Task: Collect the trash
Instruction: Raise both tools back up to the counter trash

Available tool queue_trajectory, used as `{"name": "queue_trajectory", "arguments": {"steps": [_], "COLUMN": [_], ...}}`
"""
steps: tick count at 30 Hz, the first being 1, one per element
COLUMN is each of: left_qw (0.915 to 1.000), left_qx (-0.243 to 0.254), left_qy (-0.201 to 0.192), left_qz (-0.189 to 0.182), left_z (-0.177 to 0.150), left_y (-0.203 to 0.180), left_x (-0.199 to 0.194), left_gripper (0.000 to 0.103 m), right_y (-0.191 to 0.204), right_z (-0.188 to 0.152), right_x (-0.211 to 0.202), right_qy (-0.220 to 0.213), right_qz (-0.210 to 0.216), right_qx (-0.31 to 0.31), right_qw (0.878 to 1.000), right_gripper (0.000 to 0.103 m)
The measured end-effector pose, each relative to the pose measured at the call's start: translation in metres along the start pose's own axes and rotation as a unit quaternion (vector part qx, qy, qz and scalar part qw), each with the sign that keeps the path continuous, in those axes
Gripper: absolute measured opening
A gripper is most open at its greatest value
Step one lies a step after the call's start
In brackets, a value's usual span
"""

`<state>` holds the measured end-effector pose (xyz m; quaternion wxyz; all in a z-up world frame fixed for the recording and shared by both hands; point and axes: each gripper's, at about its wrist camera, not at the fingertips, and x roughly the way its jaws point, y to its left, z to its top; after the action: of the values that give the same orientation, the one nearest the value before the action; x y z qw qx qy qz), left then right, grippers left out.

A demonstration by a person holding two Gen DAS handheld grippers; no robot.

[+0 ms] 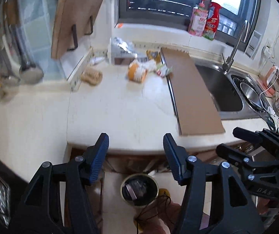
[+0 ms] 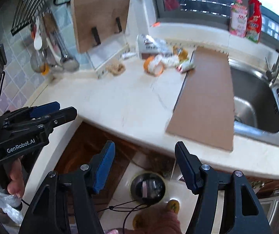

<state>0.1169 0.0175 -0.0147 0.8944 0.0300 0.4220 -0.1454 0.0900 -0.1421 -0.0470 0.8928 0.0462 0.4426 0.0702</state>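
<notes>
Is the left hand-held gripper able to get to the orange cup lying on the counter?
Probably yes. The left hand-held gripper is open and empty, and bare countertop lies between it and the orange cup. It hangs well back, so it needs a long reach.

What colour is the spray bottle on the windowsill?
Red, the spray bottle stands beside a pink one; clearest in the right wrist view.

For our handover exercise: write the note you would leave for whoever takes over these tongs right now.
Left tongs: open, empty.
Right tongs: open, empty.
Both hang over the counter's front edge, above the bin on the floor.
Done: the bin already holds some rubbish.
Left: the orange cup, wrappers and crumpled bag at the back of the counter, beside the brown board.
</notes>
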Motion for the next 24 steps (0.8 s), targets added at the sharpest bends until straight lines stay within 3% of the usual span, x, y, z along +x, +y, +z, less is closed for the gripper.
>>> {"name": "queue_trajectory", "arguments": {"steps": [4, 10, 17, 24], "left_qw": [1.0, 0.9999, 0.999, 0.9963], "left_qx": [0.004, -0.002, 0.003, -0.009], "left_qy": [-0.007, 0.008, 0.045, 0.084], "left_qz": [0.005, 0.008, 0.002, -0.017], "left_z": [0.034, 0.087, 0.147, 0.179], "left_y": [-0.002, -0.006, -0.007, 0.004], "left_x": [0.019, 0.066, 0.155, 0.242], "left_gripper": [0.059, 0.062, 0.063, 0.063], "right_y": [-0.023, -0.077, -0.151, -0.213], "right_z": [0.038, 0.104, 0.19, 0.243], "right_x": [-0.005, 0.02, 0.103, 0.21], "right_qy": [-0.009, -0.014, 0.015, 0.071], "right_qz": [0.008, 0.029, 0.059, 0.091], "right_qx": [0.009, 0.023, 0.049, 0.12], "right_qw": [1.0, 0.999, 0.997, 0.986], "right_gripper": [0.065, 0.065, 0.065, 0.063]}}
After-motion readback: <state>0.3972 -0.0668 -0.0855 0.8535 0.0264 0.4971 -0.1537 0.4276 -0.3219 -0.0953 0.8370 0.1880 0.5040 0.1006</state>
